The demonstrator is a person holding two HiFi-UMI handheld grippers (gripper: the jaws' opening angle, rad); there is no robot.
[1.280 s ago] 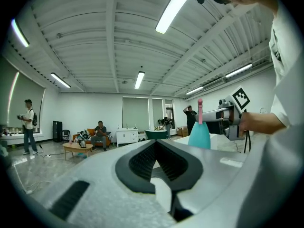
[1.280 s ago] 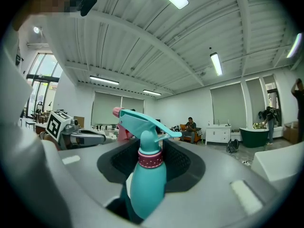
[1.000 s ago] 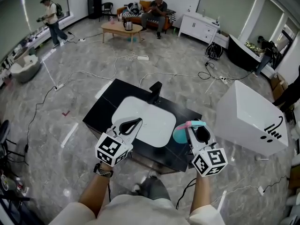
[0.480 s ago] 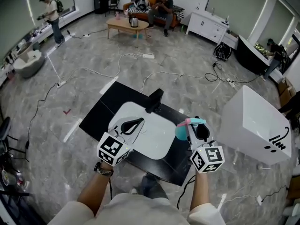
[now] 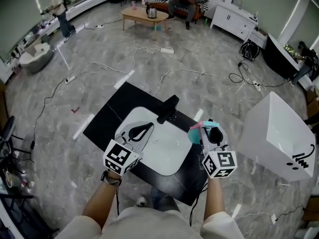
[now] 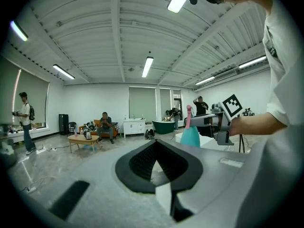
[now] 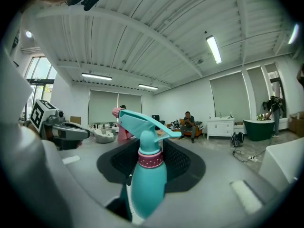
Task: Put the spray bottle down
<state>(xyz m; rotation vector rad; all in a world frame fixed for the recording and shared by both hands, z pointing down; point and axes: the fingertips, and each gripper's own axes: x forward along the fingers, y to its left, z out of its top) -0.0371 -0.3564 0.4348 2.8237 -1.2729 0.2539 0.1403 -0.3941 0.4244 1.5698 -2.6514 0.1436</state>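
- The right gripper (image 5: 213, 127) is pinching the spray bottle (image 5: 194, 136). Its own view shows the teal body wedged upright between the two pads, with the pink collar and trigger head sticking up above them.
- From the head view, the bottle hangs over the black countertop (image 5: 107, 121), in the strip between the white basin (image 5: 164, 153) and the countertop's right edge, toward the far right corner. Can't really tell if its base is touching the surface or not.
- The nozzle's pink tip points toward the left gripper's side.
- The left gripper (image 5: 148, 128) has its tongs pressed together at the tips with nothing in them. It sits over the basin's near left part, toward the near left edge of the countertop.
- A black faucet (image 5: 168, 108) stands at the basin's far rim, between the two grippers and a bit beyond them.
- Off to the right of the countertop there's a big white tub (image 5: 279, 133) on the floor, well apart from the bottle.
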